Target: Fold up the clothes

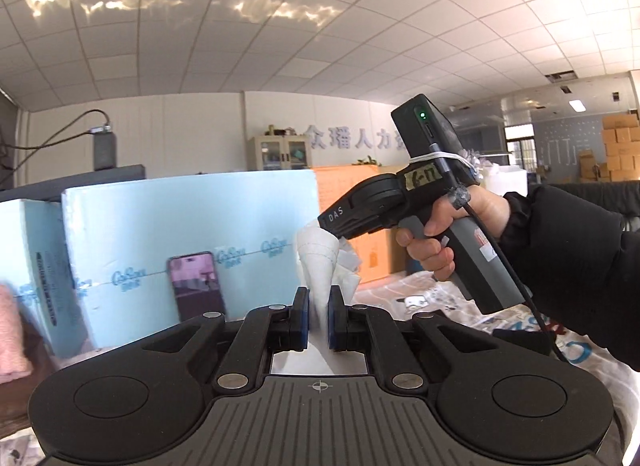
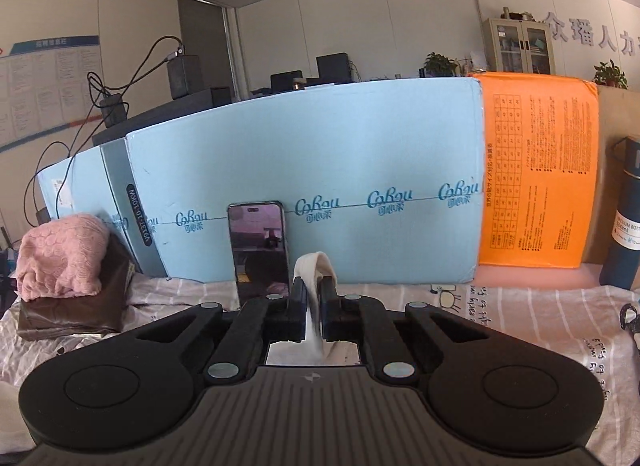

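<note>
1. The white garment [image 1: 318, 266] hung lifted above the printed bedsheet [image 2: 520, 314], gathered between both claws.
2. The left gripper [image 1: 318, 320] was clamped on one bunched edge.
3. The right gripper [image 2: 314, 316], just beyond it, pinched another.

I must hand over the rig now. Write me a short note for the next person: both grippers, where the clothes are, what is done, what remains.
Left gripper: jaws shut on the white garment.
Right gripper: jaws shut on another part of the same white cloth, which loops over its tips.
Both grips are lifted above the printed sheet that covers the work surface.
Pink knit: lies bundled on a brown box at the left, near the blue cartons.
Done: garment gripped at two points.
Left: lay it flat, fold it. No fold is visible yet.
</note>
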`<state>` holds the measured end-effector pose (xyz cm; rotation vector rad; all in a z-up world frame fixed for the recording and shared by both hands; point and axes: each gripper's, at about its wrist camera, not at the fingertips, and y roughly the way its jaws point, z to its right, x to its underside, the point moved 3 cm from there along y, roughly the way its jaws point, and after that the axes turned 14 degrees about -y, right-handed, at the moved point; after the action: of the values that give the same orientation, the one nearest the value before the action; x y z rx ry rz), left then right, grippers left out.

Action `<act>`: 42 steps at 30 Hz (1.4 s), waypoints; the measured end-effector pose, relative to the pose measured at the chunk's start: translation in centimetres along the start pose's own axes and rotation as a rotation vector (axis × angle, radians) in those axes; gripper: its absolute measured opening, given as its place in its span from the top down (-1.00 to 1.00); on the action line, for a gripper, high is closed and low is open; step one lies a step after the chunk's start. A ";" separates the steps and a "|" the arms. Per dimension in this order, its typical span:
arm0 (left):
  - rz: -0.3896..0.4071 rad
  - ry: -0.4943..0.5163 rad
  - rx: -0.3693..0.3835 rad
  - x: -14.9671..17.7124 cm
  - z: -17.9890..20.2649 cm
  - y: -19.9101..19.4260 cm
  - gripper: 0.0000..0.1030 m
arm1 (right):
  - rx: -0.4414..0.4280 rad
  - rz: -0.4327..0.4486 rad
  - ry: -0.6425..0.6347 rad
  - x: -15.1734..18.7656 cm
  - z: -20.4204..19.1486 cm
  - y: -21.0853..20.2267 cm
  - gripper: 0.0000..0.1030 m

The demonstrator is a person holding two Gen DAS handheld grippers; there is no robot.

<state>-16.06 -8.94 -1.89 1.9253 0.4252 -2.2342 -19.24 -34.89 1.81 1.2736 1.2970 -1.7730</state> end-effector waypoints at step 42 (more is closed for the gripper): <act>-0.221 0.201 -0.049 1.6 -5.8 1.2 -0.90 | 0.162 0.014 -0.103 3.9 -3.0 -10.7 -0.71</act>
<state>-10.49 -8.16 -4.36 2.1815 0.7474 -2.1365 -28.83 -28.10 1.89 1.2556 1.1034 -1.9394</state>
